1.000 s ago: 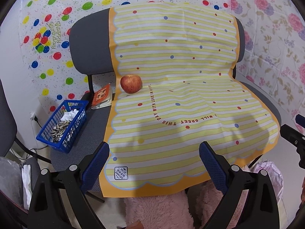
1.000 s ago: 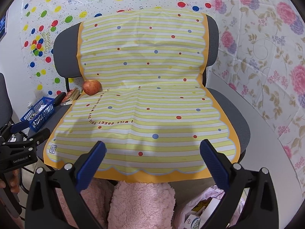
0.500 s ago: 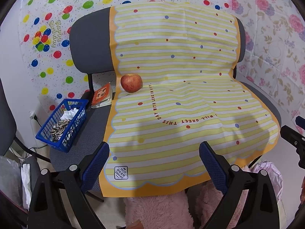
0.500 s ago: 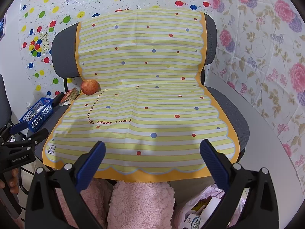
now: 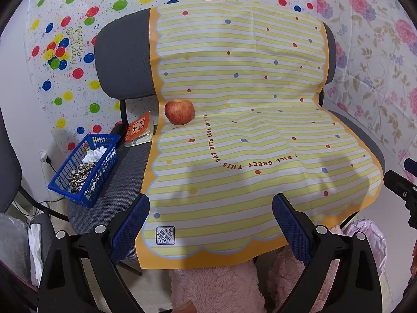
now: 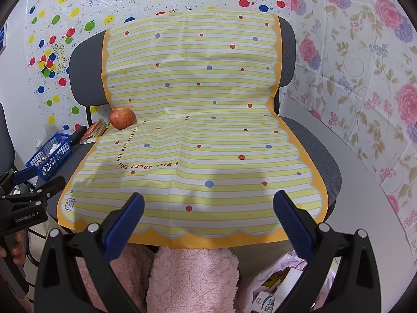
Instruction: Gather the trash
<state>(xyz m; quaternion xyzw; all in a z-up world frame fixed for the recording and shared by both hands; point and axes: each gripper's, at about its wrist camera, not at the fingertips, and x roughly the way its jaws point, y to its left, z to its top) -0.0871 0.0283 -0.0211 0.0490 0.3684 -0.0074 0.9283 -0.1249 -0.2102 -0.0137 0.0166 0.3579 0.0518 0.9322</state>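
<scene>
With both your left gripper (image 5: pixel 210 217) and right gripper (image 6: pixel 208 215) wide and empty, pinch the basket's (image 5: pixel 103 182) light, loose tissue (image 5: pixel 94 154) gently.

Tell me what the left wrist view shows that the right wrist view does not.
Only the left wrist view shows the left claw open from behind, and looks down into the blue basket at the seed shells and white tissue. Only the right wrist view shows the right claw open from behind and the bag of trash on the floor. Both show the apple on the striped sheet on the chair.
</scene>
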